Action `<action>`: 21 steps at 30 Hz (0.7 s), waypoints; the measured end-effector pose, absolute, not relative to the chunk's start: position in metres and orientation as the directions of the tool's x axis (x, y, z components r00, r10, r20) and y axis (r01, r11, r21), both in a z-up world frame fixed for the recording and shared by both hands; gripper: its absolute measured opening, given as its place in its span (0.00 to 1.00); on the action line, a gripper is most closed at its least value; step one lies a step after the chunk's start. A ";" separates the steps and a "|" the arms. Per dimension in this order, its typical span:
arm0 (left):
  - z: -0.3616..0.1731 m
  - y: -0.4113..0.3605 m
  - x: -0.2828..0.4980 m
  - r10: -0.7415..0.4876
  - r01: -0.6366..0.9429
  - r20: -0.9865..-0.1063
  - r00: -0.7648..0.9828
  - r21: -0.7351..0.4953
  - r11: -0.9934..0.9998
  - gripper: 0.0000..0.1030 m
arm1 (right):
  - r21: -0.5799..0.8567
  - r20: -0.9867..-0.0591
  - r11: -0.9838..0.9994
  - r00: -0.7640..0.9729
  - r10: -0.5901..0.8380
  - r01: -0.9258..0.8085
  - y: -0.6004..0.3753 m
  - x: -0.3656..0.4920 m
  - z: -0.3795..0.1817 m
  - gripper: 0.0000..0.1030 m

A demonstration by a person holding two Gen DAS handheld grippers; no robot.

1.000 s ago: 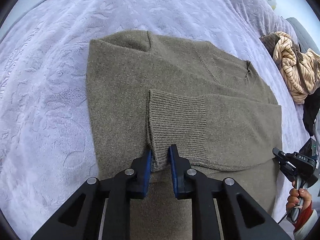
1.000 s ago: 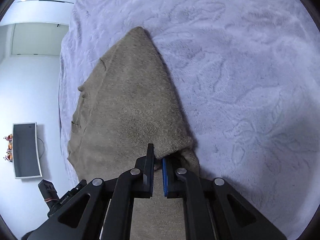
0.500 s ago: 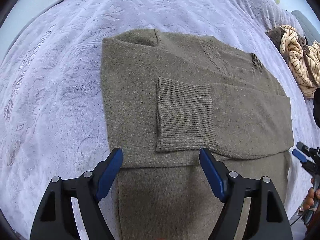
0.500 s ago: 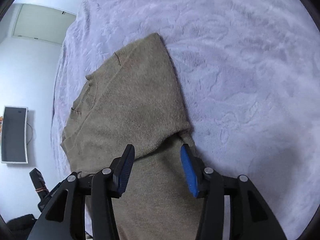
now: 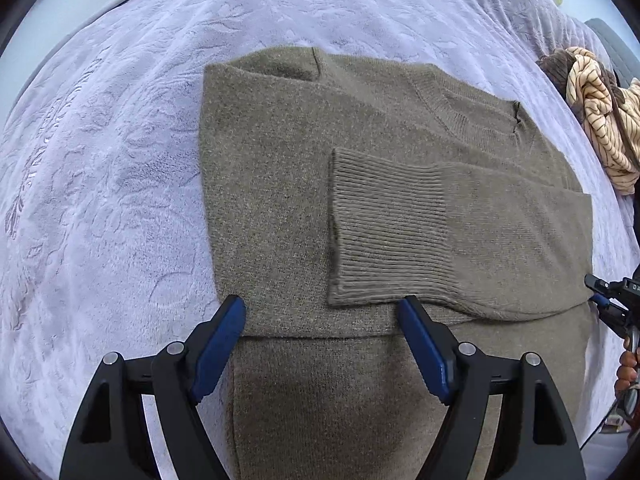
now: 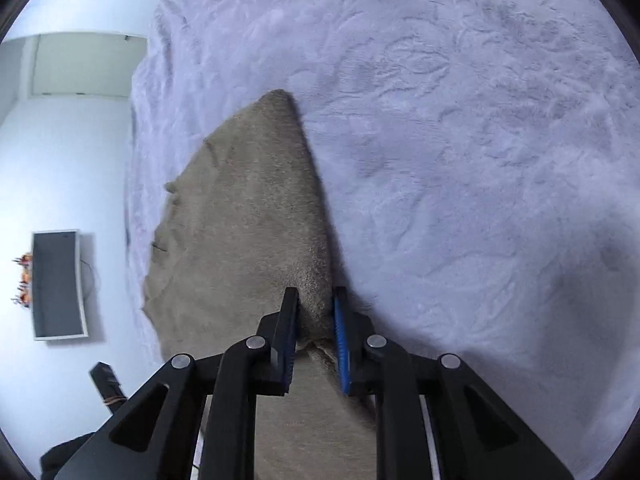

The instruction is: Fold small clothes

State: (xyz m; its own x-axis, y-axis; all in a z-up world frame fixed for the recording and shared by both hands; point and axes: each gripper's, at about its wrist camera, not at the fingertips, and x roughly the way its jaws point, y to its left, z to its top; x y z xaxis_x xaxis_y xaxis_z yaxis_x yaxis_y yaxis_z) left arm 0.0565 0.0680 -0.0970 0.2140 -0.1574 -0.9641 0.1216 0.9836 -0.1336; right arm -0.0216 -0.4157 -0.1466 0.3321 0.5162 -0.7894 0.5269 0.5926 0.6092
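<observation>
Folding sweater: sleeves in, right side being re-gripped

Sweater [image 5: 280, 208] lies flat on the bed [image 5: 100, 160], olive knit, collar toward the far right in the left wrist view. One sleeve is already folded across the body, its ribbed cuff [image 5: 388, 232] resting on top. Left gripper [image 5: 322, 344] hovers over the near fold edge with jaws wide, nothing between them. Right gripper [image 6: 314, 328] sits at the sweater's right edge; its jaws have just been closing and now stand narrow, with a ridge of knit between them. Whether the pads actually press the fabric cannot be told.

Judgement: step in hand is the change from sleeve folds to the body fold. Next move likely calls for both jaws to pinch the same edge at matching corners, then carry it over evenly so the sleeve stays put. A striped garment [image 5: 600, 120] waits further off on the bed.
</observation>
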 end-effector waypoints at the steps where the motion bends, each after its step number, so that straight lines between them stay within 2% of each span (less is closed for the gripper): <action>1: -0.097 0.066 0.056 -0.149 0.127 -0.965 0.215 -0.124 0.984 0.77 | 0.606 -0.791 0.589 0.331 0.514 0.534 -0.416 -0.021 -0.151 0.18; 3: -0.097 0.064 0.056 -0.143 0.134 -0.967 0.211 -0.117 0.984 0.77 | 0.581 -0.812 0.622 0.323 0.486 0.525 -0.411 -0.019 -0.148 0.18; 9: -0.079 0.076 0.060 -0.203 0.101 -0.950 0.238 -0.184 0.978 0.77 | 0.537 -0.843 0.696 0.324 0.429 0.476 -0.402 -0.019 -0.122 0.31; 10: -0.074 0.081 0.064 -0.212 0.092 -0.942 0.259 -0.195 0.977 0.77 | 0.539 -0.840 0.712 0.340 0.422 0.450 -0.403 -0.019 -0.114 0.35; 11: -0.068 0.087 0.070 -0.220 0.079 -0.934 0.282 -0.206 0.975 0.77 | 0.539 -0.839 0.720 0.350 0.416 0.436 -0.403 -0.016 -0.109 0.50; 12: -0.065 0.093 0.077 -0.223 0.066 -0.929 0.295 -0.213 0.975 0.77 | 0.538 -0.839 0.726 0.357 0.411 0.429 -0.404 -0.014 -0.106 0.57; 16: -0.065 0.111 0.106 -0.192 0.000 -0.929 0.315 -0.202 0.979 0.77 | 0.541 -0.836 0.718 0.378 0.399 0.438 -0.412 0.002 -0.103 0.56; 21: -0.067 0.116 0.132 -0.080 -0.017 -0.932 0.354 -0.092 0.996 0.77 | 0.535 -0.834 0.737 0.398 0.382 0.413 -0.399 0.027 -0.093 0.24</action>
State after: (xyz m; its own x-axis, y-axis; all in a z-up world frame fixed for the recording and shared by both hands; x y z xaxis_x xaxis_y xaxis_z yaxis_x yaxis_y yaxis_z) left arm 0.1320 0.1158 -0.0674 0.3540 -0.0802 -0.9318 -0.0170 0.9956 -0.0921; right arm 0.0272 -0.3994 -0.0933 0.3984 0.3820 -0.8339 0.4133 0.7369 0.5350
